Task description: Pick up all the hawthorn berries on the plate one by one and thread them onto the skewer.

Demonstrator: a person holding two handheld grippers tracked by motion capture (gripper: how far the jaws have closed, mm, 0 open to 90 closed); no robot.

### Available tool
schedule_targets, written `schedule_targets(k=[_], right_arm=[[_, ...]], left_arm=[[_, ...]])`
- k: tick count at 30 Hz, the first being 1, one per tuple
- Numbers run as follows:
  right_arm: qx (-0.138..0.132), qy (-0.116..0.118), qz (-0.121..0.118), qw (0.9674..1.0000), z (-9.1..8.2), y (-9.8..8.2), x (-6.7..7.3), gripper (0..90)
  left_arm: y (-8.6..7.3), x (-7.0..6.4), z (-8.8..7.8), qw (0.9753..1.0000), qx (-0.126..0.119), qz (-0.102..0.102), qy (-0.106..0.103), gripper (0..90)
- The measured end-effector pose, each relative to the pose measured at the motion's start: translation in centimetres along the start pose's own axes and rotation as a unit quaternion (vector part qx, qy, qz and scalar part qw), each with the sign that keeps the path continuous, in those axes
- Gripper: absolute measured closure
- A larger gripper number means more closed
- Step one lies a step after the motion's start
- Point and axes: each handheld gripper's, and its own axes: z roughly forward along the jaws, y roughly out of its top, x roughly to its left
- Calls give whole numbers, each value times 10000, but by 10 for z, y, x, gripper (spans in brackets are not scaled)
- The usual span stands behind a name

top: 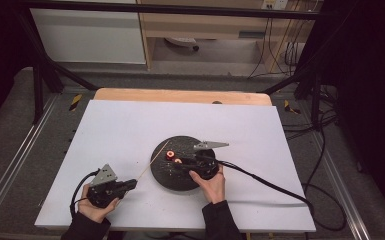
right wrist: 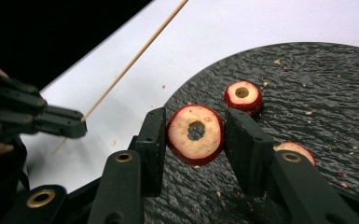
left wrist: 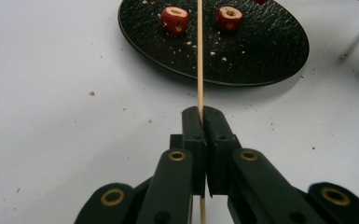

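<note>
left tool (left wrist: 202, 112) clamped on skewer (left wrist: 199, 56); right tool (right wrist: 195, 133) gripping cored fruit slice (right wrist: 196, 134) over black plate (right wrist: 307, 79).

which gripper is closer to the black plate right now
Right. The right gripper is over the black plate, shut on a cored fruit piece. The left gripper sits off the plate's left edge, clamping the skewer.

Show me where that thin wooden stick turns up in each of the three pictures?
High view: the wooden stick slants from the left gripper up over the black plate's left rim.
Left gripper view: it runs straight up the middle, clamped between the jaws.
Right gripper view: it crosses the upper left.
Shared landmark: the black plate.
</note>
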Motion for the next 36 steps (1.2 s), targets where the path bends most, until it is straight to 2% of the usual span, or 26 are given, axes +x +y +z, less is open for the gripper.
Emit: schedule_targets(k=[3, 9, 17, 24, 27, 36], right_arm=[[-256, 43, 176, 9995, 2, -8, -4, 605], [-708, 0, 378, 9968, 6, -18, -5, 605], [-1304, -50, 564, 9898, 1, -14, -1, 606], [-1797, -40, 795, 9805, -3, -6, 0, 606], [-2064, -32, 899, 9743, -4, -3, 0, 606], [-2549, -19, 1159, 9600, -4, 3, -2, 607]], left_arm=[[0, -1, 0, 10000, 0, 20, 3, 879], [0, -3, 1, 10000, 0, 27, 22, 879], [0, -5, 0, 10000, -41, -10, 90, 879], [-1, -5, 1, 9999, -55, -42, 141, 879], [-1, -6, 2, 9999, -79, -66, 129, 879], [-1, -10, 4, 9998, -121, -97, 97, 879]])
